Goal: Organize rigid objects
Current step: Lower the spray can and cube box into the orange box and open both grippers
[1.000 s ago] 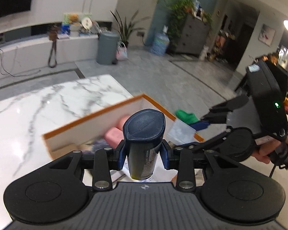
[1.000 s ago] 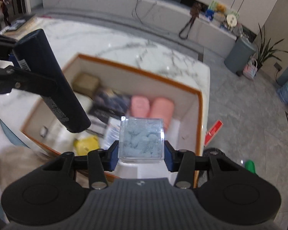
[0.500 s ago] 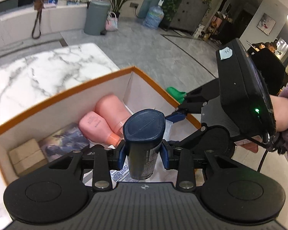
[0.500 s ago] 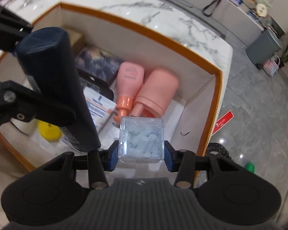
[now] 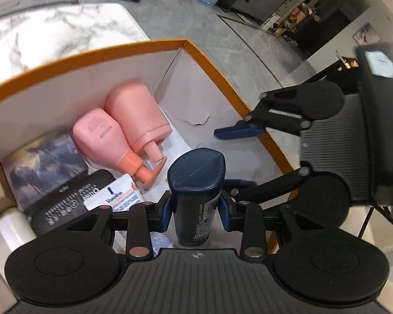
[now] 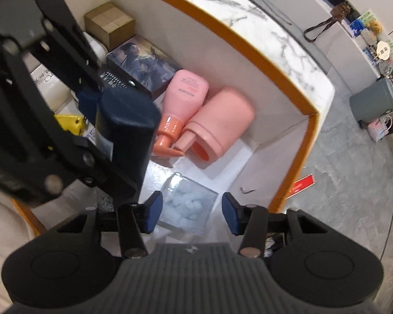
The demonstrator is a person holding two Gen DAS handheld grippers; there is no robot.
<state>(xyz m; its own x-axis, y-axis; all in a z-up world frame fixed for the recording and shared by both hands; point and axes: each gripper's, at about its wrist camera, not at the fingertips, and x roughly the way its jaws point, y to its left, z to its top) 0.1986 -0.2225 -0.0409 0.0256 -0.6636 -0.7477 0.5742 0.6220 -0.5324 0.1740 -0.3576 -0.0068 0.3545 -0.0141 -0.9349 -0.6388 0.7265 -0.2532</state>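
Nearest the right wrist camera, the right gripper (image 6: pixel 188 212) has its jaws opening: the clear cube of pale blue filling (image 6: pixel 187 205) sits between the blue pads but free of them, resting on the white floor of the orange-rimmed box (image 6: pixel 311 120) near its right-hand corner. So the step in hand, as I read it, is the release of this cube into the box. Beside it the left gripper (image 5: pixel 196 206) is clenched on a dark blue stick container (image 5: pixel 196 193), held upright over the box floor and not yet set down. Further in lie two pink pump bottles (image 6: pixel 186 96) side by side on their sides, pumps toward the cameras, then a dark picture box (image 6: pixel 144 62) and a brown carton (image 6: pixel 108 23) at the far corner. The box stands on a marble surface (image 6: pixel 288 52). Next, the right gripper likely needs to lift straight clear without nudging the cube, and the left must find a bare patch for its container.
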